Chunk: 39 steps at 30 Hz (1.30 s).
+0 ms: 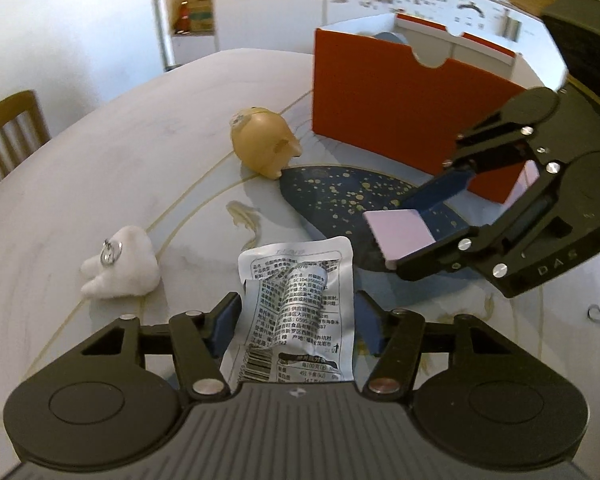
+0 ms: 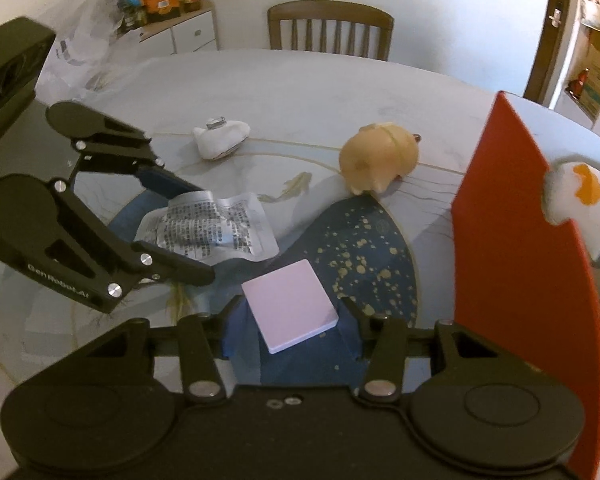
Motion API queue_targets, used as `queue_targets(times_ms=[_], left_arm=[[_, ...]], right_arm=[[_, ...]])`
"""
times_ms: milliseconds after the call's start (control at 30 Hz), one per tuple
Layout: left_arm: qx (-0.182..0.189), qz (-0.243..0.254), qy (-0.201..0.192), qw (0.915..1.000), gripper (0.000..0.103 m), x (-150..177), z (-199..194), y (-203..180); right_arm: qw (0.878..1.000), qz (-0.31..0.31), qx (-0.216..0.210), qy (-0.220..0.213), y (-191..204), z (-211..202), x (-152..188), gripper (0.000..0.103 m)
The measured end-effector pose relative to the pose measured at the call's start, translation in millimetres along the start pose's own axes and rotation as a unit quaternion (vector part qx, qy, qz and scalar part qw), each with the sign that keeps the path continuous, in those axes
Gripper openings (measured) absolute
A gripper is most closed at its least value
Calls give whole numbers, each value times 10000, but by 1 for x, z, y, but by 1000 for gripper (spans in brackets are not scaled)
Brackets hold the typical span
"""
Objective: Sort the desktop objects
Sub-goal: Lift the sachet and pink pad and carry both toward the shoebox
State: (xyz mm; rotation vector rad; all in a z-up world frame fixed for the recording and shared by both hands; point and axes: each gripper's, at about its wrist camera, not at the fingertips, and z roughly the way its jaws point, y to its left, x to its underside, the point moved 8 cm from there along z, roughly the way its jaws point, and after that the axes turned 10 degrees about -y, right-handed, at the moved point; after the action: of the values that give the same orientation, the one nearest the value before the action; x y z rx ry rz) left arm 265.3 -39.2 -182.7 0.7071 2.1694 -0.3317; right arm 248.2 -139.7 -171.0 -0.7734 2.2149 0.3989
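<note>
**Both grippers loaded at the table's near edge**

While the left gripper (image 1: 296,316) clamps down on the silver packet (image 1: 300,312), its blue pads press into the crumpled foil from both sides, and the packet buckles between them, its far end reaching out over the table (image 1: 100,152). No earlier view here, so only the grip itself can be called: clenched on the packet.

Right beside it, the right gripper (image 2: 290,320) has the pink pad (image 2: 290,306) pinched between its fingers, edge to edge, the pad tilted and hanging over the dark blue, gold-speckled patch (image 2: 364,240) in the tabletop. From the left camera you see that same pad (image 1: 398,234) caught in the right gripper (image 1: 416,224), which comes in from the right side.

A little further out, the white plush (image 1: 120,270) with a metal ring lies on the pale marble, to the left of the packet and apart from it. Beyond that, the tan pig toy (image 1: 266,144) lies on its side at the far edge of the blue patch.

Behind the pig and to the right stands the orange box (image 1: 400,112), upright, open at the top. In the right camera, a white and orange plush (image 2: 576,194) shows through the notch in its wall.

At the far side, a wooden chair (image 2: 330,28) is pushed up to the table.
</note>
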Motion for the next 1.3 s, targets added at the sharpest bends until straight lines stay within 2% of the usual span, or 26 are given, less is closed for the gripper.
queue_targets(times_ms=[400, 567, 1033, 1300], left_arm=[[-485, -573, -59, 9972, 57, -3, -30, -9], [-578, -843, -230, 9945, 57, -14, -51, -18], [-797, -810, -664, 9913, 57, -69, -97, -64], [-771, -614, -903, 9910, 57, -102, -104, -93]], right_arm=[[9994, 171, 160, -235, -4, -36, -6, 48], [9991, 209, 135, -337, -2, -54, -9, 48], [9969, 257, 307, -682, -7, -116, -25, 48], [9939, 270, 493, -951, -26, -151, -30, 48]])
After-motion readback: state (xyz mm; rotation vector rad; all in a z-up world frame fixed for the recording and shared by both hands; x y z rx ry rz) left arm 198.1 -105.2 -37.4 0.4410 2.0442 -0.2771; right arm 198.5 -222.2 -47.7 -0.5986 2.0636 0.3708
